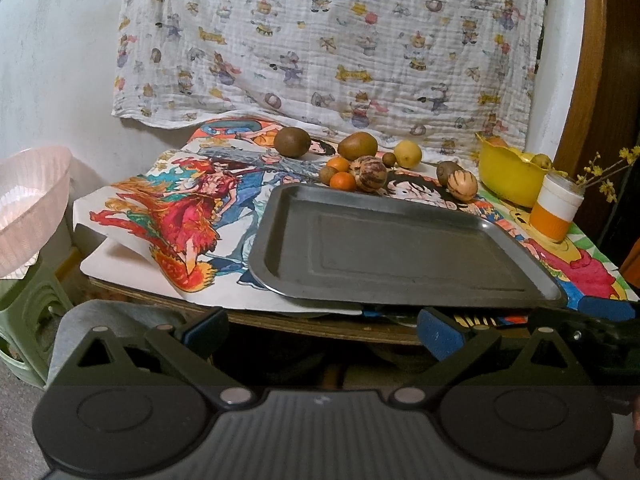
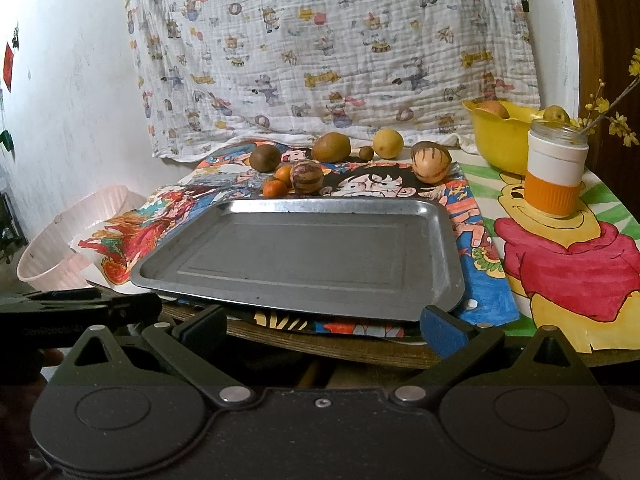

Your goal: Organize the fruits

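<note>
**Two grippers hanging back, fruit all lined up behind an empty tray**

Both claws sit low in front of the table edge, spread wide with nothing between the pads: left gripper [image 1: 322, 330], right gripper [image 2: 323, 330]. The metal tray [image 2: 440, 220] lies bare on the cartoon-print cloth [image 2: 476, 216]. Just behind its far rim there's a loose bunch: two kiwis [image 2: 265, 157] [image 2: 331, 147], a lemon [image 2: 388, 143], two small oranges [image 2: 275, 188], and two striped melon-looking fruits [image 2: 306, 176] [image 2: 431, 161]. Over on the right, a yellow bowl [image 2: 496, 136] holds more fruit, with an orange-banded jar [image 2: 556, 176] beside it. A pink basket [image 1: 28, 200] sits off to the left.
</note>
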`<state>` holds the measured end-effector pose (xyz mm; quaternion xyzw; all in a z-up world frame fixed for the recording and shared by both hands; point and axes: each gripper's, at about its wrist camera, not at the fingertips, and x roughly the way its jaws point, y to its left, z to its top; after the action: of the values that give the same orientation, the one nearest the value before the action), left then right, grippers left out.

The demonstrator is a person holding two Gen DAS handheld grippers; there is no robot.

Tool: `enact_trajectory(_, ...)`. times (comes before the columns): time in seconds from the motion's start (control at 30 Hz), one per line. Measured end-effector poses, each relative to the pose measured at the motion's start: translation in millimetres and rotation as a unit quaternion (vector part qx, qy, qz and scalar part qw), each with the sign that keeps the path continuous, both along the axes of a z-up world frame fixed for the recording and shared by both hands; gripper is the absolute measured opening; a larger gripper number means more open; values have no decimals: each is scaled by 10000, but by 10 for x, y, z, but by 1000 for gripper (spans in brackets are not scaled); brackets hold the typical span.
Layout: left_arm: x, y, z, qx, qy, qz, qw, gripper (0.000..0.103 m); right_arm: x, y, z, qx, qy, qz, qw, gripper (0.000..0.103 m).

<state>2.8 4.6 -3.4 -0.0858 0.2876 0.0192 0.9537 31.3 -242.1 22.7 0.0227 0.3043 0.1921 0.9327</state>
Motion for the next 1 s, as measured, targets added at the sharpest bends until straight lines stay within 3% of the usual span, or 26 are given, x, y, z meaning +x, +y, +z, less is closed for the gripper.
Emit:
enact_trajectory(0.47,183,77,128,239,168,55,9996,103,175,-33,143,23,-496,-33,9988,103)
enact_trajectory(1.0,984,434,415,241,392,-40,9989,103,938,191,386,-575,-750,247,9952,103)
